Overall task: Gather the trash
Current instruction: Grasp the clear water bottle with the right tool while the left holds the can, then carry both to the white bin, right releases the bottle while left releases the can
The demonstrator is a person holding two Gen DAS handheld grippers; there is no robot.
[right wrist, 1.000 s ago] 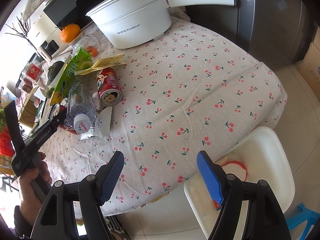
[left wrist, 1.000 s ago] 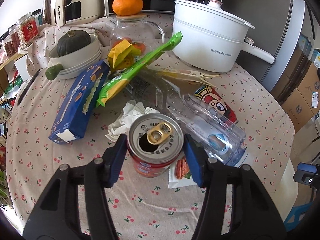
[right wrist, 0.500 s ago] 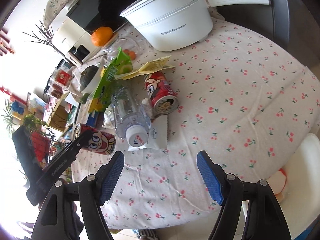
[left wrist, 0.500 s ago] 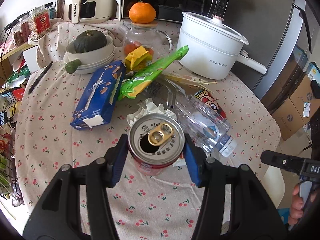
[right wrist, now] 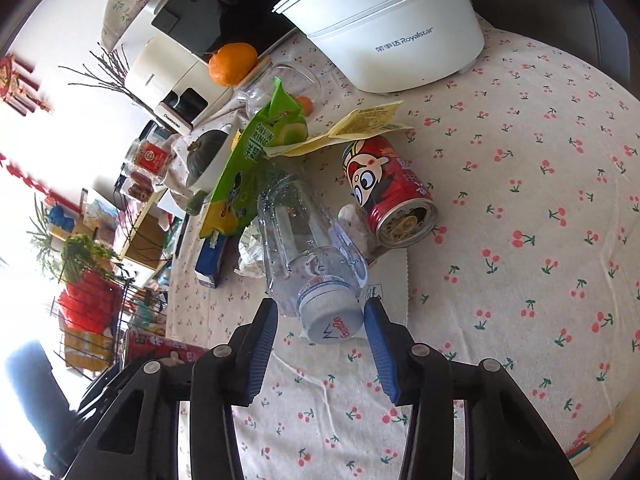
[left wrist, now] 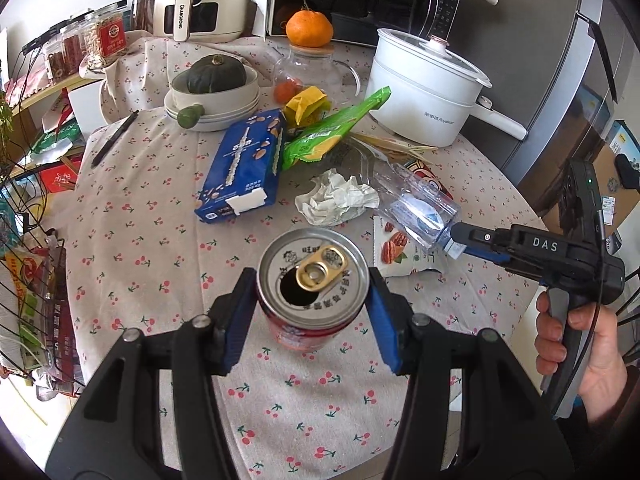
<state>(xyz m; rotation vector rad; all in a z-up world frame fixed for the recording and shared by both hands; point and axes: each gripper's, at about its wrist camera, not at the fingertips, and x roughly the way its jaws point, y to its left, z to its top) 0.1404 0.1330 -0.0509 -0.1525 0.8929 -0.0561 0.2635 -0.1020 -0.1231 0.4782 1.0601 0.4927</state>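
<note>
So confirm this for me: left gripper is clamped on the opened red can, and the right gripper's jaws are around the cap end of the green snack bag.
Not quite. The left gripper does clamp the opened red can, but the right gripper is closing around the cap end of the clear plastic bottle, not the green snack bag. The right wrist view shows this.

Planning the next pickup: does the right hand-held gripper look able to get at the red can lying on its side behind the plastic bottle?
Probably not directly. The right hand-held gripper is closing around the plastic bottle's cap, and the bottle lies partly across the way to the red can. Only the can's right side looks free.
</note>
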